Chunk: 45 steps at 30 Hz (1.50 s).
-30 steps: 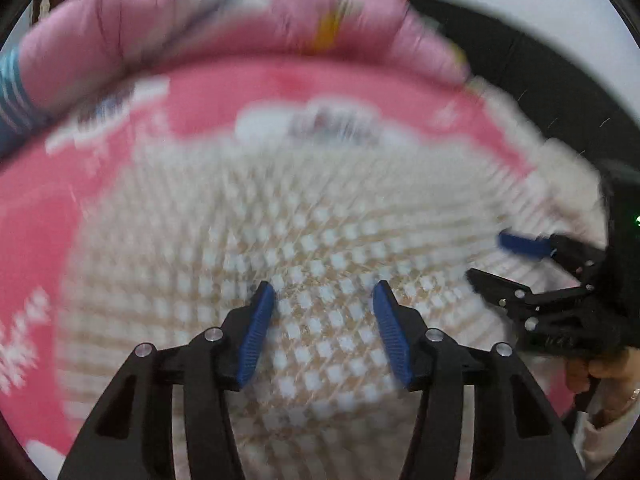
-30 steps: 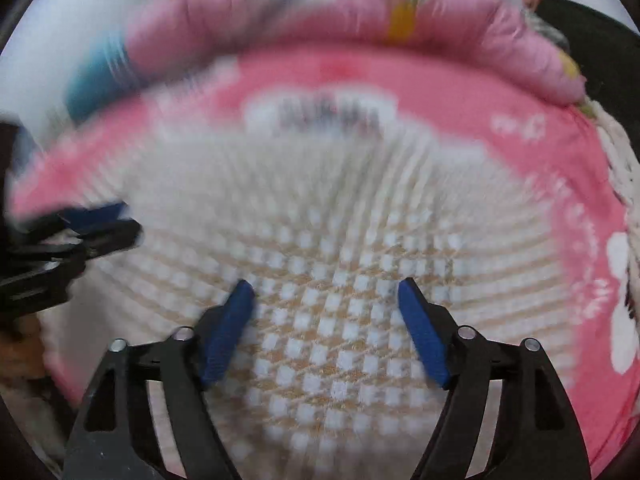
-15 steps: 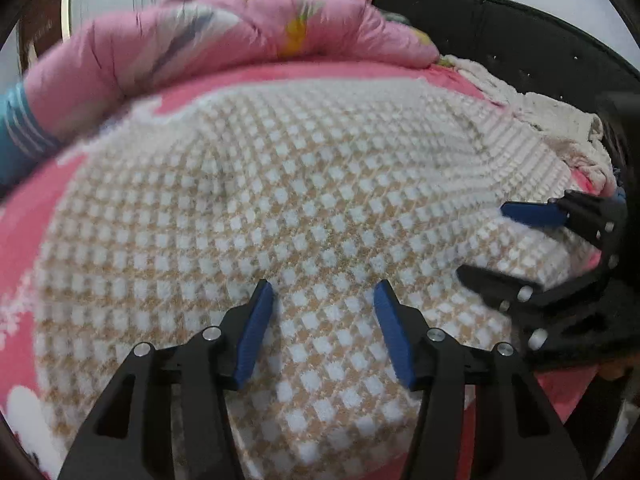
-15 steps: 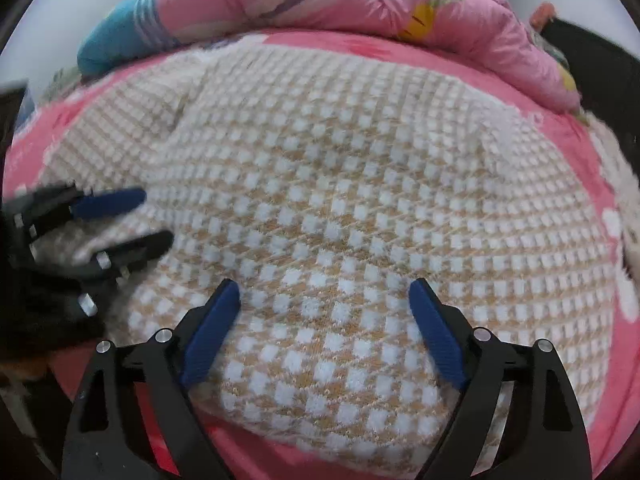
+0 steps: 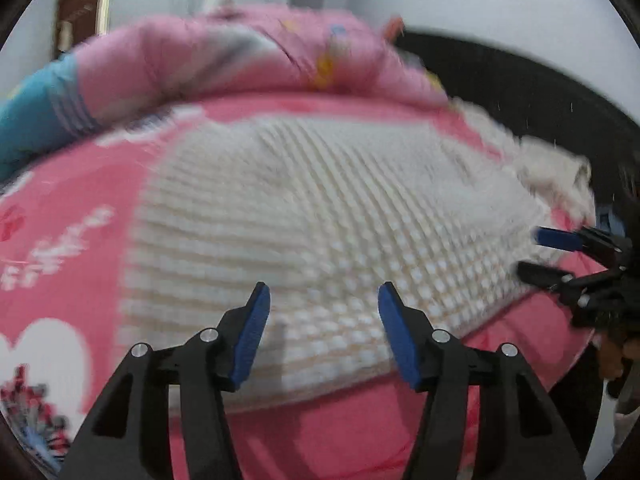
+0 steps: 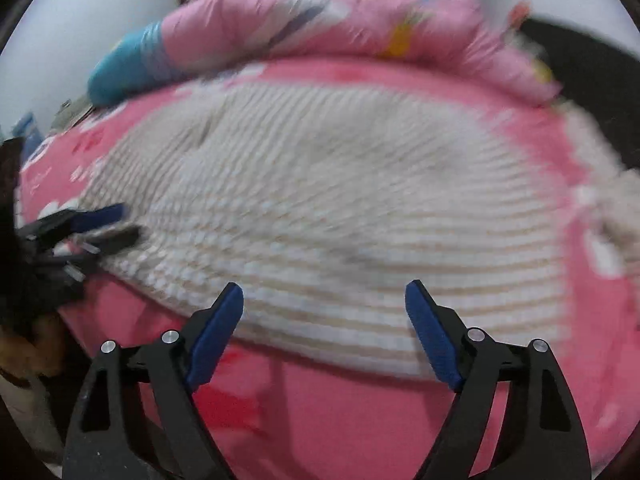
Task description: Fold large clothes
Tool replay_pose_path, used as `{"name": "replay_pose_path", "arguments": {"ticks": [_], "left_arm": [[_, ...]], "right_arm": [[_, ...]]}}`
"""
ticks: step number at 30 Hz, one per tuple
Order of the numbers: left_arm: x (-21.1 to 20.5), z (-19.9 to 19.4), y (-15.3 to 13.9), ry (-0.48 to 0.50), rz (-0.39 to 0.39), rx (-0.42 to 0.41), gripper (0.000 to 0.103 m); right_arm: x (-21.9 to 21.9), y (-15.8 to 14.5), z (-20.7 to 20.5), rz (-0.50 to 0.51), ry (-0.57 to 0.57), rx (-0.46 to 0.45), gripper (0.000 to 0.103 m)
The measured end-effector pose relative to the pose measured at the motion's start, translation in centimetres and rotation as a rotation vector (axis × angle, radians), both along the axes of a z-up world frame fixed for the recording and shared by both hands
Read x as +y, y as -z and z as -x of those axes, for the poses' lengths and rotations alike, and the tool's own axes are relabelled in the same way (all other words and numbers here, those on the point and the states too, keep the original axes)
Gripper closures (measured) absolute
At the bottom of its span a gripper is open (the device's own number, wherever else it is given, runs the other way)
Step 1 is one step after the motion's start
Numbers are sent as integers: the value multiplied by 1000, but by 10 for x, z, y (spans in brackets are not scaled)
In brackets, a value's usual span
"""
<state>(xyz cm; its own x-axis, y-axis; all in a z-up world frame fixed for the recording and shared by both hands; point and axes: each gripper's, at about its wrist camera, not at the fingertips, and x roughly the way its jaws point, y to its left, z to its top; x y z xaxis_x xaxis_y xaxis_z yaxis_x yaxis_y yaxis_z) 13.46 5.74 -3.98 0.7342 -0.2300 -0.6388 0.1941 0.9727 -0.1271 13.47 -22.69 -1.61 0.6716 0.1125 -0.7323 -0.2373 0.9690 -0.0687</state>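
1. The checked knit garment (image 5: 320, 208) lies spread flat on the pink bed sheet (image 5: 72, 200), filling the centre of both wrist views, with its near hem close to the lower edge of the frame.
2. The left gripper (image 5: 324, 332) is spread, its blue pads hang over the near hem and nothing is between them. Its jaws have just been opening a little.
3. The right gripper (image 6: 324, 332) is spread wider and is also empty above the hem. Its jaws have just been closing slightly, and no cloth is between them.
4. In my judgement the garment is soft, thick and rather light. It will sag and stretch when it is lifted, and the loose knit can catch on the pads.
5. A good place to take hold seems to be the near hem, one corner for each gripper, pinching both layers together.
6. Both views are blurred, so the pattern and the exact edge are hard to read.
7. Whether it has sleeves, I cannot tell.
8. A rolled pink quilt (image 6: 320, 20) lies behind it, and a white cloth (image 5: 552, 168) at the right is unclear.
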Motion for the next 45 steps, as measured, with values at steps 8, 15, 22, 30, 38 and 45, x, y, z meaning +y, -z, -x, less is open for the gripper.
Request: {"name": "replay_pose_path", "arguments": {"ticks": [8, 15, 22, 30, 38, 45], "left_arm": [[31, -6, 26, -78, 83, 98, 47], [31, -7, 41, -100, 166, 122, 44], [24, 22, 9, -134, 143, 56, 40], [-1, 70, -41, -119, 58, -78, 5], [-17, 99, -73, -151, -7, -145, 5], [-28, 124, -89, -238, -134, -199, 5]], "right_arm": [[-28, 30, -7, 46, 96, 65, 25], [-79, 71, -31, -215, 213, 224, 19], [-73, 25, -6, -245, 209, 104, 18], [-45, -26, 41, -202, 136, -16, 9], [-1, -62, 84, -83, 70, -108, 8], [37, -69, 106, 1, 27, -155, 8]]}}
